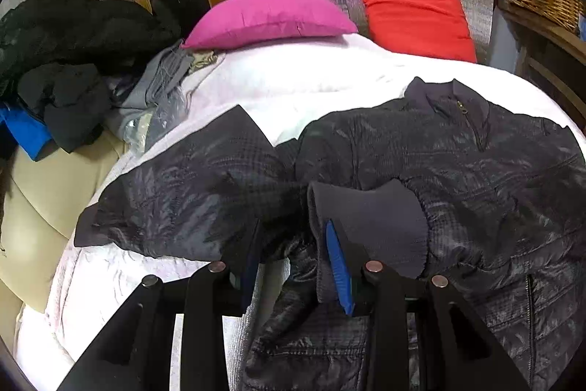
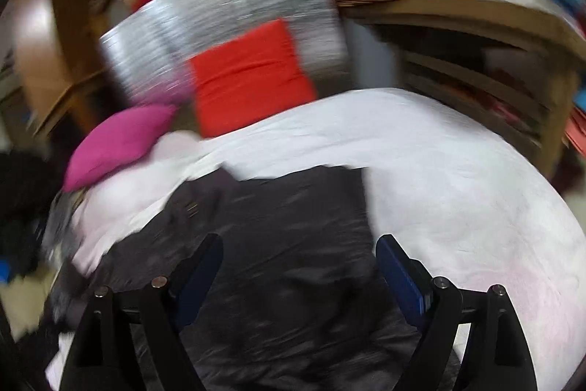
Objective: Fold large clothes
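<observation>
The dark quilted jacket (image 1: 457,163) lies spread on the white bed cover (image 1: 311,87), collar and zip toward the pillows; one sleeve (image 1: 183,193) is flung out to the left, the other is drawn across the front w/ its ribbed cuff (image 1: 373,218) near the middle. The left hand-held gripper (image 1: 293,266) is clenched on that cuff, blue pad against the knit. The right hand-held gripper (image 2: 296,266) stands released, jaws wide, nothing between them, poised over the jacket body (image 2: 293,226); that view is blurred, so fine detail can't be read. Handling, as a judgement: light, puffy, soft; the shiny shell probably slips and springs back after a fold; cuffs, hem, collar and seams give firmer purchase than the slick panels. Pink pillow (image 1: 271,17) and red cushion (image 1: 417,13) sit well clear at the head of the bed.
</observation>
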A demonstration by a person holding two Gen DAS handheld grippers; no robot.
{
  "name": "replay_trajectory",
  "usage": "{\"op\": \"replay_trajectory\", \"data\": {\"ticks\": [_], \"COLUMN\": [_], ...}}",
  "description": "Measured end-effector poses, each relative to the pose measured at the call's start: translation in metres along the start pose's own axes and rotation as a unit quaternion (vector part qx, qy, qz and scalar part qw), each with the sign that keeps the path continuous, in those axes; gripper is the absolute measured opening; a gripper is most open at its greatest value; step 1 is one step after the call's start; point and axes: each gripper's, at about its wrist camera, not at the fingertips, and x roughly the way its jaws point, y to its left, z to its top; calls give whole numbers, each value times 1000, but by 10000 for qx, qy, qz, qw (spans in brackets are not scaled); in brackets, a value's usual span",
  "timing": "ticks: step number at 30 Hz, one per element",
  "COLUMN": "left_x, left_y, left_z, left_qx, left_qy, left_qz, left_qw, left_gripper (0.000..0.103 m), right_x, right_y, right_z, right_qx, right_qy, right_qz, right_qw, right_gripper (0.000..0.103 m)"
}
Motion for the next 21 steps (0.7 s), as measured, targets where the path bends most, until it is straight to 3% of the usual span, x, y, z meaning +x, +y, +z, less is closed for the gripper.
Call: {"op": "replay_trajectory", "data": {"ticks": [5,9,11,14,16,17,18,19,21], "left_x": [-3,-4,-4,-3,1,4,7,9,15], "left_y": [1,1,2,0,-3,-3,-1,0,0], "left_z": [0,1,1,0,0,0,0,0,1], "left_qx": [7,10,13,50,72,28,-72,-158,-277], "left_qy": [-81,-94,-98,-68,83,181,306,388,562], "left_qz": [36,46,42,-33,-300,-420,-655,-897,-1218], "left_qw": [10000,9999,9999,10000,9995,9989,9974,9951,9906], "left_gripper": [37,37,37,38,53,71,80,80,80], "right_x": [12,23,33,61,73,72,68,61,50], "right_y": [47,67,75,76,72,69,68,66,64], "right_z": [-26,-40,-53,-69,-78,-76,-75,-70,-63], "right_qx": [-890,-1190,-1247,-1158,-970,-853,-793,-674,-561], "right_qy": [379,678,964,1728,2043,2003,1950,1837,1650], "right_qz": [387,589,618,539,507,546,581,697,844], "right_qw": [9946,9888,9856,9766,9728,9745,9759,9782,9811], "right_gripper": [87,87,87,86,85,83,82,80,62]}}
